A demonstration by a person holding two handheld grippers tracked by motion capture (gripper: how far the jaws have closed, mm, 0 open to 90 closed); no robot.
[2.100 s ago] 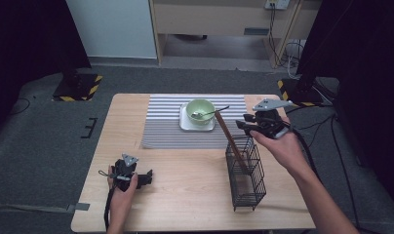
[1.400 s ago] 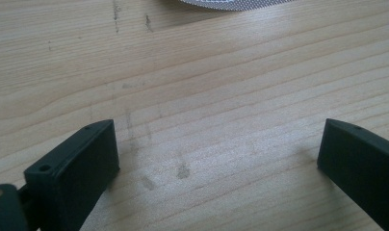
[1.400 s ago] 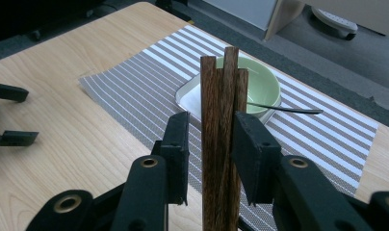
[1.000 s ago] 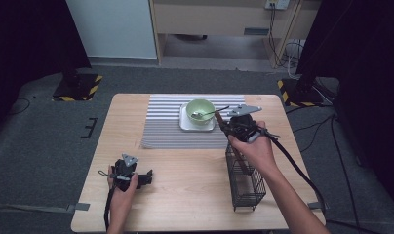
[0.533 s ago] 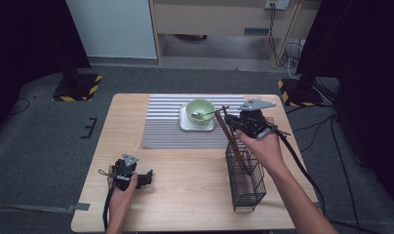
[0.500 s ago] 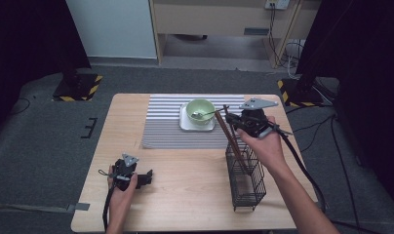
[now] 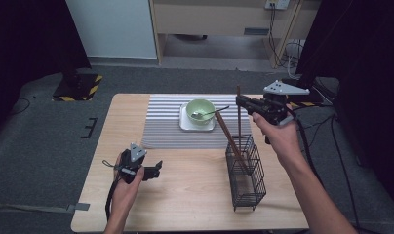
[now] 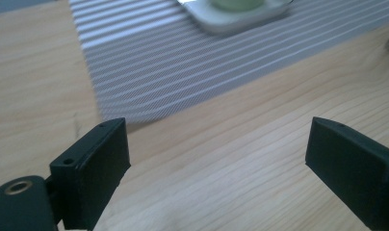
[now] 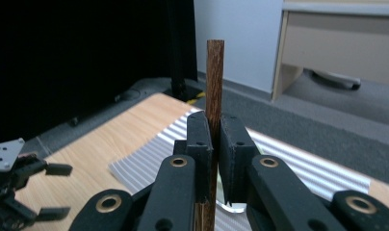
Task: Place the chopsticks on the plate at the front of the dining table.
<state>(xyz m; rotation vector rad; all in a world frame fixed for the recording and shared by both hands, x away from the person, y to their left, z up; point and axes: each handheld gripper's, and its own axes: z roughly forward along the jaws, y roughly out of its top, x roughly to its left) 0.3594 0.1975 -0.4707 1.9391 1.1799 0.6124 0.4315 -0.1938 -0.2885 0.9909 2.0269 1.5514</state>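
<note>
My right gripper (image 7: 241, 101) (image 9: 214, 120) is shut on a dark brown wooden chopstick (image 7: 238, 124) (image 9: 214, 72), holding it upright above the black wire basket (image 7: 251, 195) at the table's right. A second chopstick (image 7: 227, 134) leans in that basket, its top pointing toward the bowl. My left gripper (image 7: 156, 169) (image 8: 216, 139) hovers low over the bare wood at the front left. Its jaws stand wide apart after closing a little just now, and nothing is between them. It also appears in the right gripper view as the far-off left gripper (image 9: 58, 190).
A green bowl (image 7: 201, 107) with a spoon (image 7: 213, 113) in it sits on a white square plate (image 7: 187, 124), on a grey striped placemat (image 7: 161, 126) at the table's far middle. Bare wood lies between the mat and the front edge.
My right hand has risen, lifting the chopstick up from the basket until it stands upright. My left gripper has lifted slightly off the table.
</note>
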